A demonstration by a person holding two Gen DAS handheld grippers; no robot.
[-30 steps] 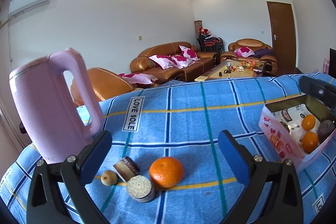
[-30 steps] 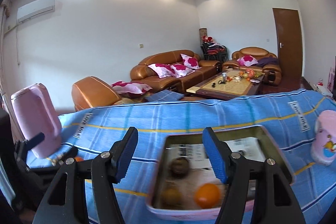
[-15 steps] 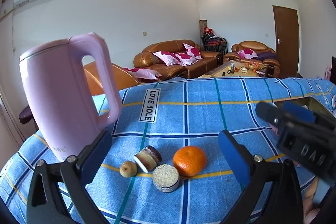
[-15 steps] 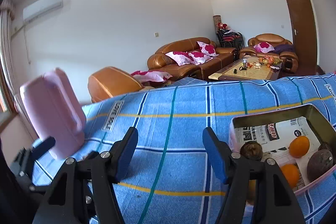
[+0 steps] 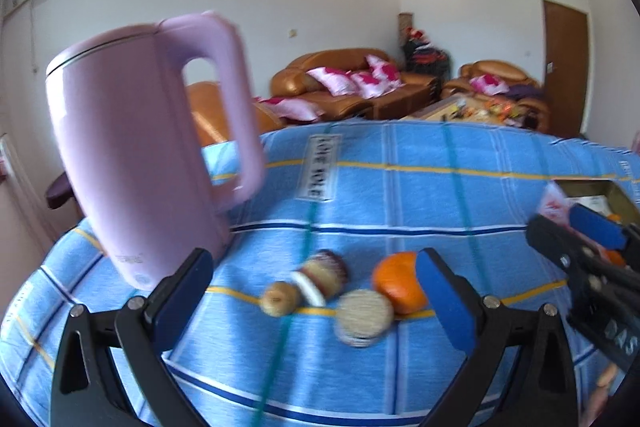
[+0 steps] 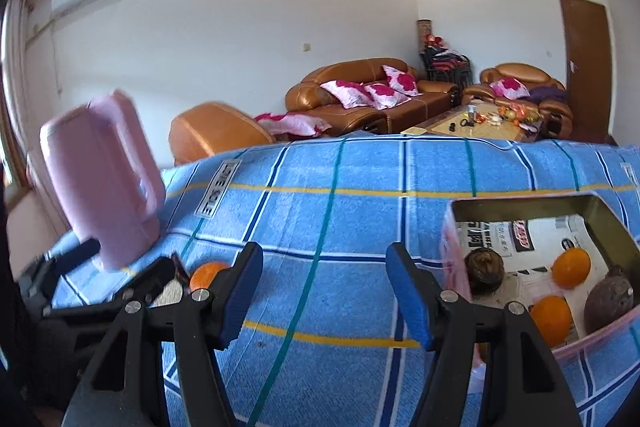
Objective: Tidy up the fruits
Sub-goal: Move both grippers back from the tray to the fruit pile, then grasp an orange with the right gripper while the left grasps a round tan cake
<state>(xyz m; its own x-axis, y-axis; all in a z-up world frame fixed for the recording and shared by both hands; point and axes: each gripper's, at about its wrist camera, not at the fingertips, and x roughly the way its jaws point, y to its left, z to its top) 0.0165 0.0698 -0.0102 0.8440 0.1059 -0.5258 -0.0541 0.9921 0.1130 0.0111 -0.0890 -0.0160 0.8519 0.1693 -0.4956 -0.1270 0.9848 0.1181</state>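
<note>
On the blue plaid cloth an orange (image 5: 394,283) lies with a small tan fruit (image 5: 280,303) and two round brown-and-cream pieces (image 5: 322,277) (image 5: 363,317). My left gripper (image 5: 312,291) is open and empty, its jaws to either side of this group and just short of it. My right gripper (image 6: 324,291) is open and empty over bare cloth. To its right the pink box (image 6: 452,247) holds two oranges (image 6: 570,267) (image 6: 550,319), a brown fruit (image 6: 485,267) and a dark purple fruit (image 6: 608,303). The loose orange also shows in the right wrist view (image 6: 206,273).
A tall pink kettle (image 5: 140,151) stands on the cloth just left of the loose fruit, close to my left finger. It also shows in the right wrist view (image 6: 102,187). The right gripper's body (image 5: 584,267) enters the left wrist view at the right edge.
My left gripper has closed in on the loose fruit and swung left, the kettle now looming larger. My right gripper has swung left, from over the box to the bare cloth beside it.
</note>
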